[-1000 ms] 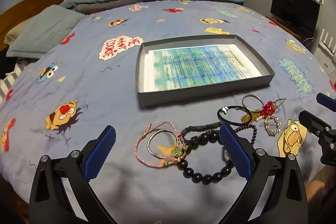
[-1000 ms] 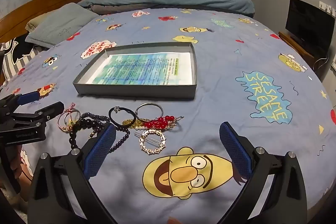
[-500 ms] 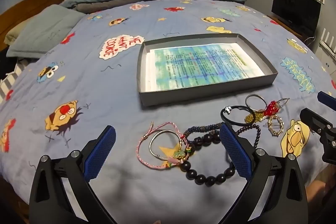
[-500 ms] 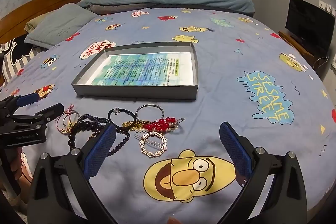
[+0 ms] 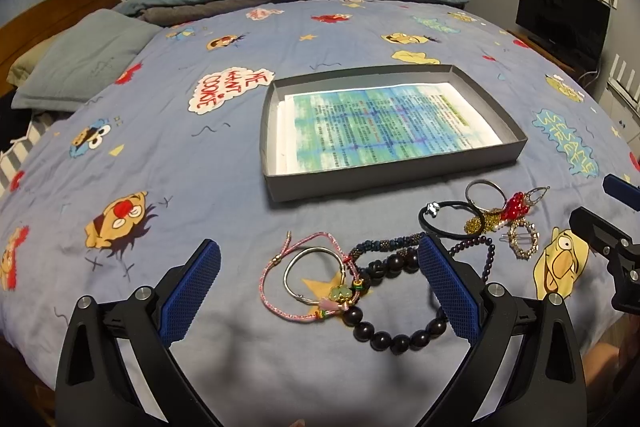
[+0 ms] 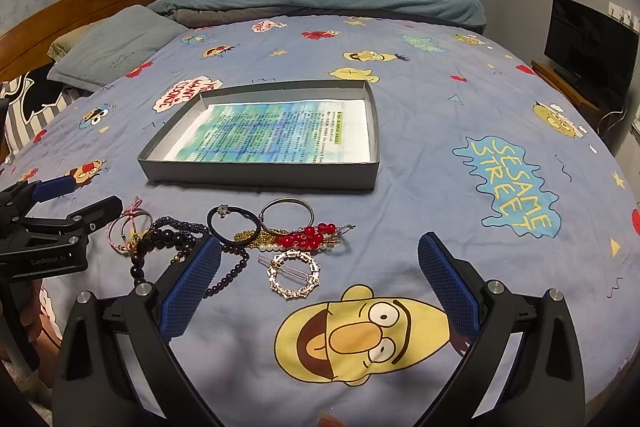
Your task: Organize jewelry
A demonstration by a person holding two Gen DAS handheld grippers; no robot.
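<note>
A: Changes since a second ago? In the left wrist view the jewelry and box sit lower in frame, so the left gripper (image 5: 318, 289) has pulled back or tilted up a little. Nothing on the bed has been moved.

B: Agreed. Left wrist view now: jaws spread wide, nothing between them, hovering over the near pile. Pink cord bracelet (image 5: 298, 277) and thin silver bangle (image 5: 314, 275) overlap; big dark bead bracelet (image 5: 394, 301) lies just right of them, partly behind the right pad.

A: Grey box (image 5: 390, 177) sits past the pile, printed paper flat on its floor, no jewelry inside. Probably where everything goes.

B: Likely. The right gripper's tips show at the right edge of this view, apart.

A: Right wrist view: right gripper (image 6: 318, 289) also released and empty, over the yellow cartoon face on the bedspread (image 6: 420, 115). Round gold hair clip (image 6: 294, 277) is nearest, lying apart from the heap, so an easy first pick.

B: Behind it are the red bead piece (image 6: 306, 237), black hair tie (image 6: 234, 227) and silver ring bangle (image 6: 286, 213), touching or overlapping. The left gripper shows at the left edge beside the pink cords.

A: My read: sorting hasn't started. The tangled pieces risk dragging their neighbours along.
</note>
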